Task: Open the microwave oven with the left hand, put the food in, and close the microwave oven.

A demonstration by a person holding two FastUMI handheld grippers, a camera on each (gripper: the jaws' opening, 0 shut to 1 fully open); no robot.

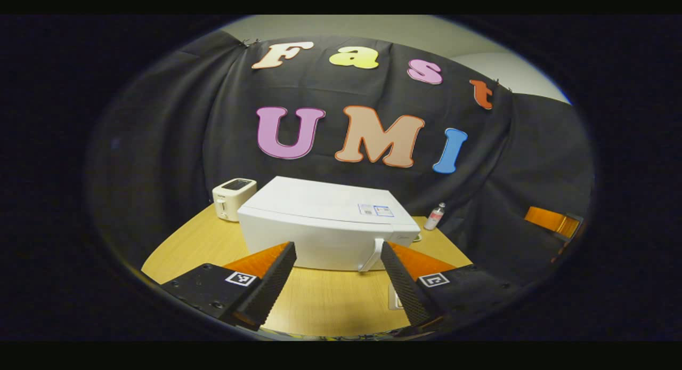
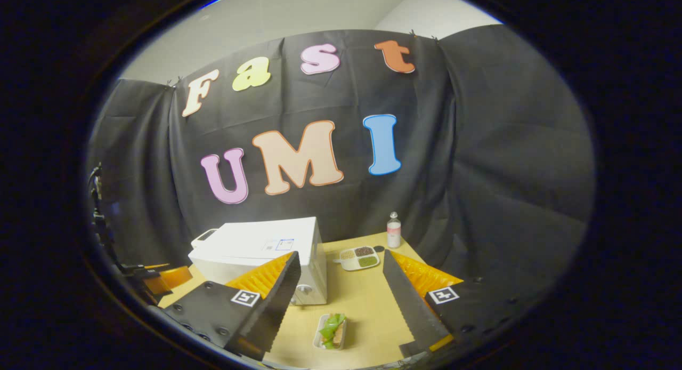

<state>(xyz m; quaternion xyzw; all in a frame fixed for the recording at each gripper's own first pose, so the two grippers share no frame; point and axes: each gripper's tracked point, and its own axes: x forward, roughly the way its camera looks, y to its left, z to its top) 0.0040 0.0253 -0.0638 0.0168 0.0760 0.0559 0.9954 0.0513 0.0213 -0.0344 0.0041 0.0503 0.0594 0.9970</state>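
Left gripper view has the left gripper [image 1: 338, 276] spread wide, short of the shut microwave [image 1: 327, 226] and its handle [image 1: 373, 255]; food [image 2: 332, 330] waits on the table [image 2: 367, 311] under the empty, wide-open right gripper [image 2: 339, 300]; guessing the handle gets grabbed next.

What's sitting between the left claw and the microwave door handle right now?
Nothing visible. In the left gripper view the left claw is open, with only bare table between it and the handle on the shut microwave oven.
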